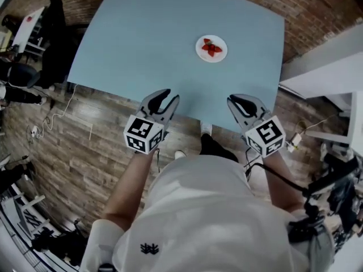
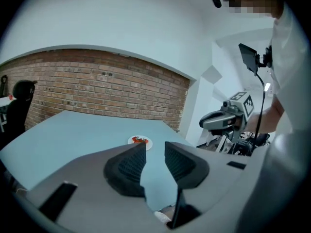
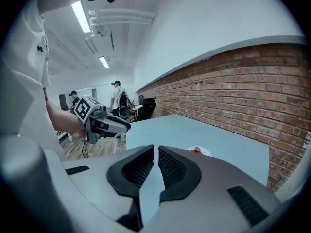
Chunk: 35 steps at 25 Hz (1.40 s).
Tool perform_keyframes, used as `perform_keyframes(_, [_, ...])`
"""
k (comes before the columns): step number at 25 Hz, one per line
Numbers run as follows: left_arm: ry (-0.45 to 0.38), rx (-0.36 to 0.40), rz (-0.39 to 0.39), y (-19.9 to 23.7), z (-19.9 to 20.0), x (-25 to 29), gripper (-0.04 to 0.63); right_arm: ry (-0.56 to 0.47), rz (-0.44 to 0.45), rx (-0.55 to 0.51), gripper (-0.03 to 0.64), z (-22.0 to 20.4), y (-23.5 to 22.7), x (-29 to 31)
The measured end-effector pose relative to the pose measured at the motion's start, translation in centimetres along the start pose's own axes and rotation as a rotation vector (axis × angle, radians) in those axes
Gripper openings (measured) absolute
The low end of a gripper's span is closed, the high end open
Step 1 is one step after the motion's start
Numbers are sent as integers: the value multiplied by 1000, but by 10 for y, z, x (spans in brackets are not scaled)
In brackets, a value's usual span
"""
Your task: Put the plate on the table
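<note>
A small white plate (image 1: 211, 49) with red strawberry pieces on it rests on the light blue table (image 1: 142, 44), right of the middle. It also shows far ahead as the plate (image 2: 140, 141) in the left gripper view and as the plate (image 3: 198, 151) in the right gripper view. Both grippers hang over the table's near edge, well short of the plate. My left gripper (image 1: 172, 95) has its jaws apart with nothing between them (image 2: 155, 145). On my right gripper (image 1: 239, 99) the jaws stand almost together, a thin slit between them, and hold nothing (image 3: 156, 148).
A brick wall (image 2: 97, 86) runs behind the table. Dark chairs and a desk (image 1: 39, 33) stand at the left, and a white cable (image 1: 62, 109) lies on the wooden floor. A white counter (image 1: 323, 72) stands to the right. People stand far back in the room (image 3: 116, 96).
</note>
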<state>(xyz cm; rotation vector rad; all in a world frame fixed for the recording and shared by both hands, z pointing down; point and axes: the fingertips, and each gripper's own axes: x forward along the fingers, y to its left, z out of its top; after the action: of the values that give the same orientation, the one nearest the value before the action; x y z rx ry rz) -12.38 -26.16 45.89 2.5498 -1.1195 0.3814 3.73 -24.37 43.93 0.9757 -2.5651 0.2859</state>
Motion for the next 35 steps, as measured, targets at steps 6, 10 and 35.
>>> perform_keyframes(6, [-47,-17,-65,-32,-16,-88,0,-6,16,-42,12,5,76,-11])
perform_keyframes(10, [-53,-50,-132,-59,-28,-132,0,-4,21,-65,12,3,120,-23])
perform_keyframes(35, [-127,-80,-190,-114,-52,-259,1,2,76,-208,9,13,259,-56])
